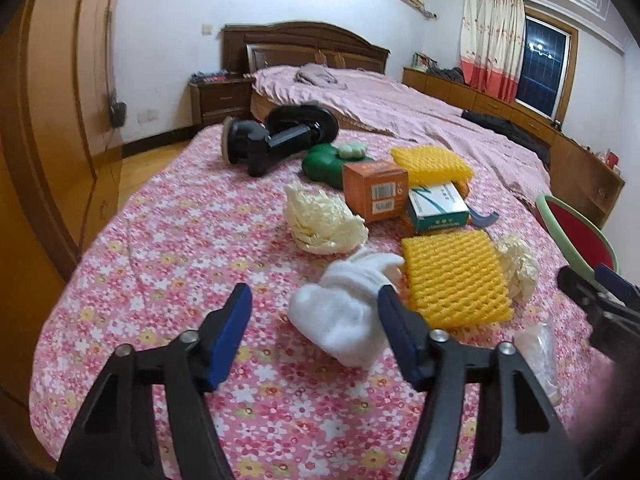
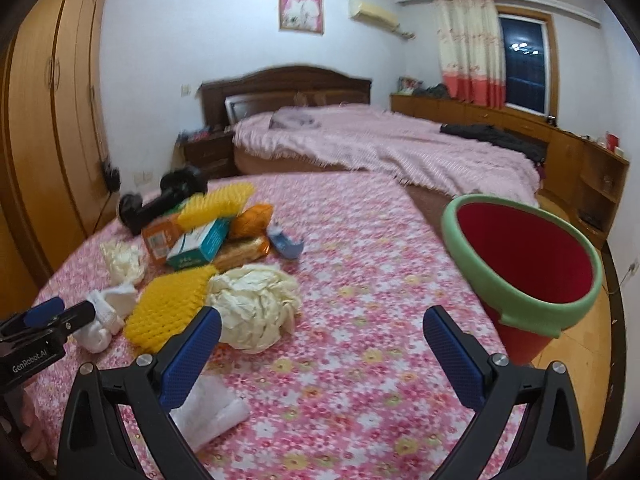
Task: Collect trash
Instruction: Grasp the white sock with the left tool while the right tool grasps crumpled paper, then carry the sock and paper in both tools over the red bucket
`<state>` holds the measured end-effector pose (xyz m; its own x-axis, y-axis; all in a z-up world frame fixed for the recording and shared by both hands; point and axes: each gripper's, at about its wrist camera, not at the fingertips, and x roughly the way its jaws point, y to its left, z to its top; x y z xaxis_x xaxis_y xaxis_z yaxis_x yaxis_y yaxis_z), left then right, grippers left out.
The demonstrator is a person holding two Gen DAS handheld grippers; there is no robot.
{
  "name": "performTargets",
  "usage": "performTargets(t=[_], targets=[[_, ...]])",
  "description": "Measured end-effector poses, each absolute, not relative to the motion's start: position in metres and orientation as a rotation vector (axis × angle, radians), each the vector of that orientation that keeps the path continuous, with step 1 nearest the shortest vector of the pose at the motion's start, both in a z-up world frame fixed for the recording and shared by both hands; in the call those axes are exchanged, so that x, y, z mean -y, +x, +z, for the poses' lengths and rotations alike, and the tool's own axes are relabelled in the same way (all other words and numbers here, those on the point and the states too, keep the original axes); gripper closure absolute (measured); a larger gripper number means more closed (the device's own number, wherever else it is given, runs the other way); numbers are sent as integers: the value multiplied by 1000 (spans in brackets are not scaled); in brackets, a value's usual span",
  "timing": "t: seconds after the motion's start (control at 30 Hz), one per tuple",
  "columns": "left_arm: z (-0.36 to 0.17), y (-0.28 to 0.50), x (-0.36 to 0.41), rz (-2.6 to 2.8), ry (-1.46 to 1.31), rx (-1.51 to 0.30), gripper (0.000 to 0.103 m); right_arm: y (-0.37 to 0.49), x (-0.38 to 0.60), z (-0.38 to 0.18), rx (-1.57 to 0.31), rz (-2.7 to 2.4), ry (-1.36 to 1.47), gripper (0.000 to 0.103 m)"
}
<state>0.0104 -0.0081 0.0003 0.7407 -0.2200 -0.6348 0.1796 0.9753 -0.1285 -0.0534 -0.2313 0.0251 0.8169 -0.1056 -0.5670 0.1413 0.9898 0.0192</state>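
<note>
Several bits of trash sit on the flowery bed [image 1: 168,216], and we've got the left hand-held gripper [image 1: 314,312] half-open around the soft, feather-light white wad [image 1: 340,312], so pinching its fat middle looks easiest.

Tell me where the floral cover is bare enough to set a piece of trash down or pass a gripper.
Free: the floral cover between the cream paper wad and the red bin, plus the left stretch toward the wardrobe. Crowded: around the orange box, teal box and yellow foam net.
</note>
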Motion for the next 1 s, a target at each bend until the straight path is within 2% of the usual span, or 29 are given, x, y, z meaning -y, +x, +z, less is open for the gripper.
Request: performTargets(t=[0.07, 0.2, 0.27, 0.4, 0.47, 0.53, 0.57, 0.6, 0.83, 1.0], targets=[[-3, 17, 7, -250, -83, -742, 41, -45, 227, 23, -643, -115, 48, 0], [-5, 25, 6, -328, -118, -774, 54, -25, 220, 17, -714, -92, 34, 1], [-5, 29, 7, -350, -117, -787, 56, -16, 219, 14, -753, -84, 37, 15], [-6, 36, 7, -430, -133, -821, 68, 2, 215, 10, -830, -26, 77, 30], [-4, 39, 7, -451, -122, -819, 71, 9, 211, 10, -859, -19, 81, 41], [-3, 44, 7, -470, -118, -826, 74, 14, 206, 9, -894, -12, 99, 48], [-2, 47, 7, -480, -119, -835, 75, 17, 204, 7, -917, -16, 107, 60], [-2, 51, 8, -494, -121, -843, 76, 20, 202, 3, -943, -13, 128, 66], [-1, 57, 6, -543, -97, -853, 80, 21, 206, -2, -955, -62, 190, 90], [4, 55, 4, -542, -103, -832, 80, 13, 206, 3, -943, -69, 166, 97]])
